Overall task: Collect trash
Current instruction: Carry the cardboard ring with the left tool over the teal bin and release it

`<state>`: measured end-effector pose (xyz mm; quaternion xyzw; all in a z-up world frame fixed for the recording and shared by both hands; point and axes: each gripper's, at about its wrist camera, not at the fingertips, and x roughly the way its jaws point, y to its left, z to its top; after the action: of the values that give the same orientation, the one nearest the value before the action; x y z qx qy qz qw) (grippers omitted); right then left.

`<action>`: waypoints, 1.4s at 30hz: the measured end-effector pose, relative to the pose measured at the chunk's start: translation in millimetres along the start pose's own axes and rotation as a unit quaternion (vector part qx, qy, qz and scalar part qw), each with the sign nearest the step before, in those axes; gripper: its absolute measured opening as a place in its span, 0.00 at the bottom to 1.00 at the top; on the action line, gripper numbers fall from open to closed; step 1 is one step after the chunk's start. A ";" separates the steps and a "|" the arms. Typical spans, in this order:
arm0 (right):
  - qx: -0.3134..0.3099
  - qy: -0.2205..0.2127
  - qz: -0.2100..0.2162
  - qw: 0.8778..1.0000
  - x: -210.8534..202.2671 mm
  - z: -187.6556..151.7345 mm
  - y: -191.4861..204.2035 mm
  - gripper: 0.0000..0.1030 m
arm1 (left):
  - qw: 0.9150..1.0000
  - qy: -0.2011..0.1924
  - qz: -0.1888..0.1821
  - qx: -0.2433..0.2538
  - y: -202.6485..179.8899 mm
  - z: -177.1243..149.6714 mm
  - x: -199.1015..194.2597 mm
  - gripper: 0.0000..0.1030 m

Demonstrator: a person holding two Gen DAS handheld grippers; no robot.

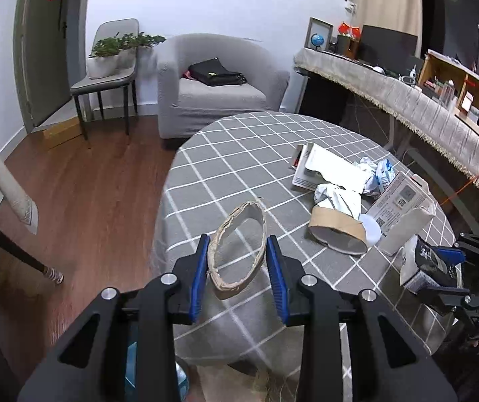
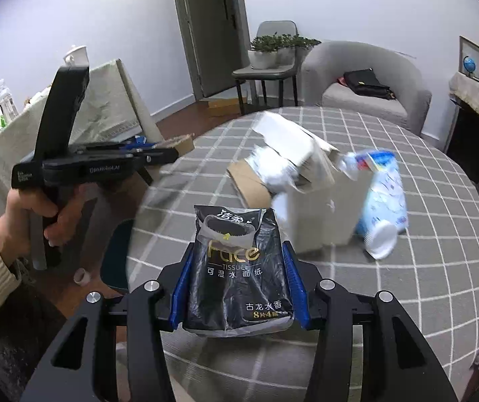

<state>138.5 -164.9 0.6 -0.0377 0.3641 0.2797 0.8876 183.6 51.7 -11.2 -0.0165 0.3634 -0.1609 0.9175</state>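
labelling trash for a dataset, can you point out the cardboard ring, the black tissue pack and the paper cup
cardboard ring (image 1: 220, 284): left wrist view, on its near rim between the fingers.
black tissue pack (image 2: 236, 268): right wrist view, on its printed front.
paper cup (image 2: 382, 239): right wrist view, on its white base.

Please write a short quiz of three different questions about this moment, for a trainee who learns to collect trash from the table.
1. True or false: the right gripper holds a black tissue pack.
2. What sits between the fingers of the left gripper? A) cardboard ring B) paper cup C) blue wrapper
3. Fill in: the rest of the trash lies on the table, which has a grey ____ cloth.

Key: 1 true; 2 A; 3 checked.
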 end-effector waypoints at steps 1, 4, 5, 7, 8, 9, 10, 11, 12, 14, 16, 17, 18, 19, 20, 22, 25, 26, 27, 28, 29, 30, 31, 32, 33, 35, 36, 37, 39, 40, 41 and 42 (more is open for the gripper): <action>-0.002 -0.002 0.002 1.000 0.0 2.3 3.1 0.49 | 1.000 0.000 0.002 -0.002 2.0 -1.1 -2.9 0.35; -0.009 -0.006 0.010 1.000 3.1 9.3 15.2 0.49 | 1.000 0.000 0.021 -0.006 13.2 -7.9 -14.0 0.35; -0.010 -0.006 0.013 1.000 5.2 11.0 18.8 0.49 | 1.000 0.001 0.026 -0.007 16.5 -10.2 -16.9 0.35; -0.014 -0.005 0.018 1.000 11.8 15.1 27.5 0.49 | 0.999 0.002 0.039 -0.015 28.5 -17.8 -23.5 0.35; -0.014 -0.003 0.019 1.000 15.1 16.6 31.3 0.49 | 0.999 0.004 0.044 -0.021 35.8 -21.9 -25.9 0.35; -0.015 -0.002 0.022 1.000 18.0 18.3 33.8 0.49 | 0.998 0.005 0.049 -0.024 41.2 -25.3 -27.8 0.35; -0.016 -0.002 0.025 1.000 22.1 20.8 39.0 0.49 | 0.998 0.008 0.058 -0.030 49.1 -29.4 -30.5 0.35; -0.018 -0.002 0.028 0.999 25.0 22.6 43.5 0.49 | 0.997 0.011 0.064 -0.034 54.6 -32.5 -32.1 0.35; -0.020 -0.001 0.029 0.999 27.9 25.5 48.2 0.49 | 0.997 0.015 0.071 -0.038 60.2 -36.1 -33.0 0.35; -0.025 -0.004 0.037 0.999 33.4 32.2 59.7 0.49 | 0.995 0.026 0.081 -0.052 74.6 -43.8 -33.8 0.35; -0.027 -0.006 0.044 0.999 39.5 38.5 70.5 0.49 | 0.993 0.034 0.090 -0.065 87.6 -51.0 -35.0 0.35; -0.028 -0.007 0.050 0.998 43.0 42.0 76.9 0.49 | 0.992 0.037 0.094 -0.071 94.7 -55.3 -36.0 0.35; -0.030 -0.009 0.055 0.998 46.2 45.5 84.0 0.49 | 0.991 0.042 0.101 -0.078 102.4 -60.3 -36.6 0.35; -0.031 -0.010 0.059 0.998 48.0 46.2 89.5 0.49 | 0.990 0.046 0.105 -0.082 106.9 -66.4 -37.0 0.36; -0.033 -0.010 0.064 0.997 51.4 48.2 95.5 0.49 | 0.989 0.053 0.110 -0.087 112.1 -70.6 -36.4 0.36; -0.037 -0.009 0.074 0.997 59.9 51.3 109.4 0.49 | 0.985 0.071 0.123 -0.094 123.6 -81.8 -34.4 0.36; -0.042 -0.005 0.087 0.995 73.4 55.6 127.0 0.49 | 0.981 0.094 0.132 -0.106 139.5 -99.1 -31.0 0.36; -0.044 -0.003 0.092 0.995 78.7 56.8 132.8 0.49 | 0.980 0.099 0.132 -0.109 143.2 -103.0 -29.3 0.36; -0.046 -0.001 0.094 0.995 82.2 57.7 136.0 0.49 | 0.979 0.107 0.134 -0.112 148.2 -108.5 -27.9 0.36; -0.049 0.003 0.097 0.994 88.0 57.9 141.3 0.49 | 0.976 0.119 0.137 -0.116 155.8 -117.3 -25.4 0.36; -0.050 0.007 0.100 0.994 92.4 57.6 145.5 0.49 | 0.975 0.126 0.140 -0.118 158.8 -121.3 -22.9 0.36; -0.052 0.012 0.104 0.993 99.0 57.2 150.1 0.49 | 0.973 0.134 0.142 -0.120 163.4 -127.0 -21.0 0.36; -0.053 0.015 0.105 0.993 102.7 57.0 153.2 0.49 | 0.971 0.145 0.146 -0.124 169.4 -134.4 -18.0 0.36; -0.054 0.022 0.106 0.993 108.7 57.0 156.6 0.49 | 0.969 0.153 0.149 -0.126 174.3 -139.6 -15.4 0.36; -0.053 0.024 0.108 0.992 112.1 57.5 158.6 0.49 | 0.966 0.164 0.151 -0.131 179.9 -147.5 -12.2 0.36; -0.051 0.030 0.114 0.992 118.9 57.5 163.3 0.49 | 0.963 0.178 0.150 -0.139 186.2 -160.9 -7.7 0.36; -0.050 0.033 0.116 0.991 123.0 57.4 164.9 0.49 | 0.961 0.185 0.150 -0.141 189.3 -165.6 -5.5 0.36; -0.050 0.037 0.118 0.991 128.6 56.7 166.9 0.49 | 0.959 0.194 0.149 -0.143 192.7 -171.0 -2.3 0.36; -0.049 0.047 0.121 0.990 138.6 55.5 171.8 0.49 | 0.957 0.206 0.147 -0.144 194.0 -179.1 0.9 0.36; -0.048 0.051 0.122 0.990 140.2 55.0 173.2 0.49 | 0.955 0.213 0.144 -0.146 195.2 -182.9 3.2 0.36; -0.050 0.058 0.123 0.989 146.1 53.9 176.8 0.49 | 0.954 0.220 0.142 -0.147 196.7 -186.3 5.7 0.36; -0.050 0.062 0.124 0.989 149.1 53.6 178.3 0.49 | 0.952 0.229 0.138 -0.151 198.9 -190.9 8.5 0.36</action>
<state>164.8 69.4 -35.2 -0.0542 0.4057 0.4025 0.8188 117.4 254.1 -186.5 -0.0677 0.5826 0.0245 0.8096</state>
